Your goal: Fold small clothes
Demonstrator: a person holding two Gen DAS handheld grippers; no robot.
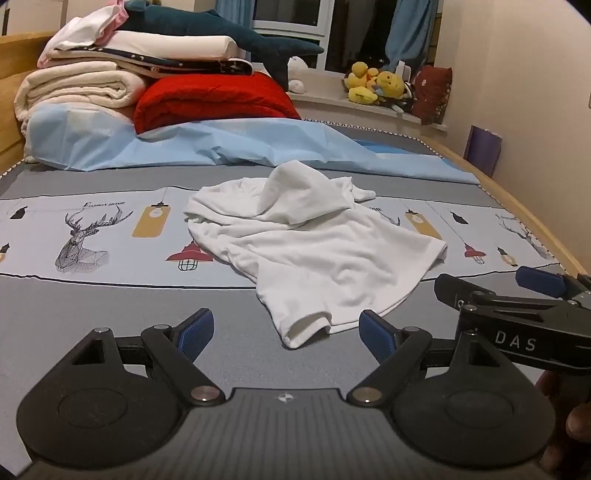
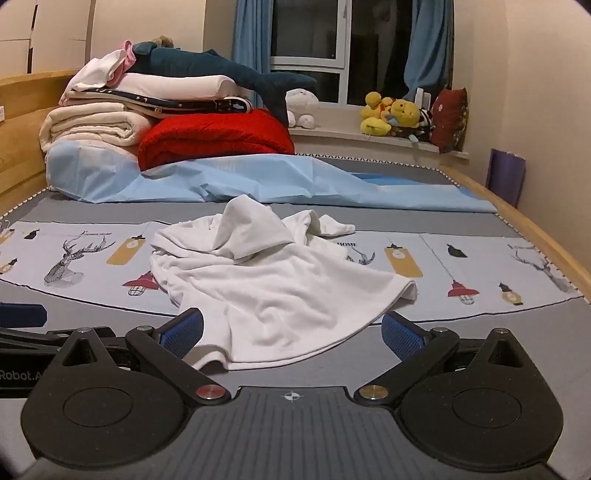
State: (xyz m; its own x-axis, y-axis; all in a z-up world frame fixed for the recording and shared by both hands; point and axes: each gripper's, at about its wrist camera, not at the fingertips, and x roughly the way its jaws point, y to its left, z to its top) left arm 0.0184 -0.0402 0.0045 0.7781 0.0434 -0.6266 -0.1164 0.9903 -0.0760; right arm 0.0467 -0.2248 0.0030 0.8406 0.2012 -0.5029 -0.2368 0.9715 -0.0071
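Home bedroom: bed (image 1: 110, 295), folded blankets (image 1: 81, 88), plush toys (image 2: 391, 114).

I look across a bed (image 1: 92, 302) spread with a grey sheet and a pale printed band of deer heads and hanging lamps. Its wooden frame (image 2: 524, 229) runs along my right side, close to a cream wall (image 2: 546, 92). At the far end a wooden headboard (image 2: 22, 110) backs a stack of folded blankets (image 1: 77, 88), a red quilt (image 1: 214, 99) and a dark blue shark plush (image 2: 207, 66). A light blue sheet (image 2: 258, 177) lies rumpled below them. Beyond, a dark window (image 2: 306, 37) with blue curtains (image 2: 251, 33); yellow plush toys (image 2: 391, 114) crowd its sill. The light is warm and indoor.
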